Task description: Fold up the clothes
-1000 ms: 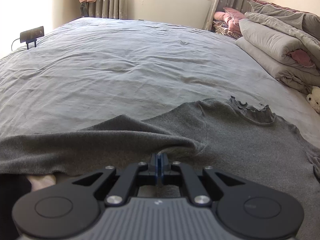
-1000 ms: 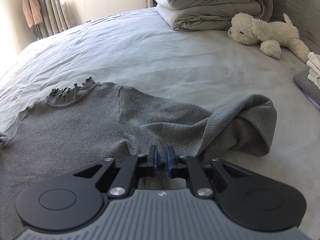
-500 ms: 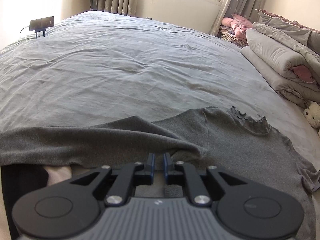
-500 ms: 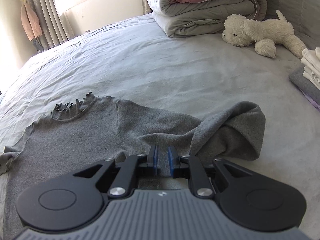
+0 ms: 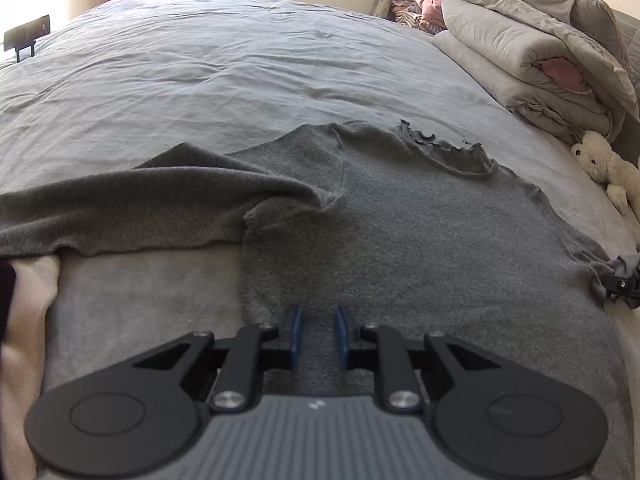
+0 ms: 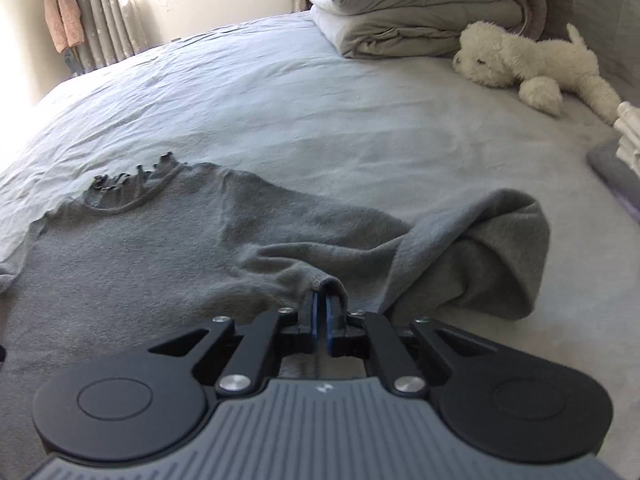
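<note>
A: Checking geometry first. Grey sweater (image 5: 400,216) lies flat on the bed (image 5: 240,60), collar toward the far edge with the window, hem toward the near edge where both tools sit. Long axis runs near edge to far edge.

B: Which tool is on what?

A: Right gripper (image 6: 319,312) has its blue pads together, clamped on a pinch of sweater fabric at the right sleeve (image 6: 480,256), which is bunched and doubled over toward the bed's right side. Left gripper (image 5: 318,334) is over the lower body panel, jaws opening, knit lying under the gap but the pads not pressing it.

B: So the coming move hangs on?

A: My guess: the right sleeve gets carried leftward across the body, crosswise to the long axis. Right hand is nearer, already gripping. Left sleeve (image 5: 120,208) stretches off to the bed's left edge, beyond the left tool.

B: Changes from the earlier frames?

A: A second ago the left pads were pinched shut on a sleeve fold; now they've let go and the tool sits further back along the body panel. Right pads were slightly apart around the fabric then, now closed on it.

B: Clutter?

A: Folded quilt (image 6: 420,12) and plush dog (image 6: 528,64) at the far right corner, well apart.
</note>
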Motion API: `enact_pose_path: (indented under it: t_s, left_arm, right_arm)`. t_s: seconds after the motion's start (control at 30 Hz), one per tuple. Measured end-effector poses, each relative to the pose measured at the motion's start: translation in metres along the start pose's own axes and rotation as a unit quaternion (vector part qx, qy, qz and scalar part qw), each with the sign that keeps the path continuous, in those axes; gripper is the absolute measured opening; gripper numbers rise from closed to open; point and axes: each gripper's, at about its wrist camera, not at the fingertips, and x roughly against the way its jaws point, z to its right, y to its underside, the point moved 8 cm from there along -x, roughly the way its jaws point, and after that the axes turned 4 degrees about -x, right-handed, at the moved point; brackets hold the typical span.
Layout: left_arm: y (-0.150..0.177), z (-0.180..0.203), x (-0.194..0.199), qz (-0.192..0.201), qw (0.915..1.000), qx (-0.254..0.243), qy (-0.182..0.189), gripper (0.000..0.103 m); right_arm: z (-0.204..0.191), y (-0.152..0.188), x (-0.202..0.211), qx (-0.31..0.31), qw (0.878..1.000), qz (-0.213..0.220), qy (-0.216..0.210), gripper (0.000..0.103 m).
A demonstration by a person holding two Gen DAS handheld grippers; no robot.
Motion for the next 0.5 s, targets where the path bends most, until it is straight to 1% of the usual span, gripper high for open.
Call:
enact_pose_path:
  t_s: [0.03,0.1,0.17,0.2,0.27,0.3,0.33,0.37,0.4,0.5]
  left_arm:
    - [0.000,-0.001,0.000,-0.001,1.0000,0.001,0.000,0.019]
    - [0.000,-0.002,0.002,-0.002,1.0000,0.004,-0.003,0.019]
    - [-0.002,-0.005,0.004,-0.002,0.9999,0.004,-0.010,0.019]
    - [-0.002,-0.006,0.004,-0.002,0.9999,0.004,-0.015,0.019]
    - [-0.004,-0.010,0.006,-0.002,0.9997,0.008,-0.024,0.019]
    - [-0.004,-0.012,0.006,-0.002,0.9996,0.013,-0.024,0.019]
    - [-0.004,-0.013,0.007,-0.003,0.9996,0.016,-0.024,0.020]
    - [-0.004,-0.013,0.008,-0.003,0.9996,0.018,-0.023,0.022]
    - [-0.004,-0.013,0.008,-0.004,0.9996,0.017,-0.023,0.022]
    - [-0.003,-0.010,0.010,-0.004,0.9996,0.012,-0.025,0.026]
  right_arm:
    - [0.008,-0.001,-0.002,-0.001,1.000,-0.002,0.012,0.003]
    - [0.025,-0.002,-0.007,-0.032,0.999,-0.020,0.000,0.003]
    - [0.045,-0.014,0.003,-0.088,0.996,-0.012,-0.019,0.007]
    - [0.058,-0.021,0.012,-0.115,0.993,0.002,-0.021,0.014]
    - [0.084,-0.035,0.026,-0.153,0.988,0.030,-0.012,0.017]
    - [0.097,-0.039,0.030,-0.161,0.986,0.040,0.010,0.025]
    - [0.111,-0.040,0.033,-0.163,0.985,0.046,0.039,0.039]
    - [0.122,-0.039,0.034,-0.165,0.983,0.047,0.060,0.042]
    - [0.132,-0.038,0.034,-0.173,0.981,0.045,0.072,0.043]
    - [0.155,-0.028,0.028,-0.233,0.972,0.016,0.039,0.043]
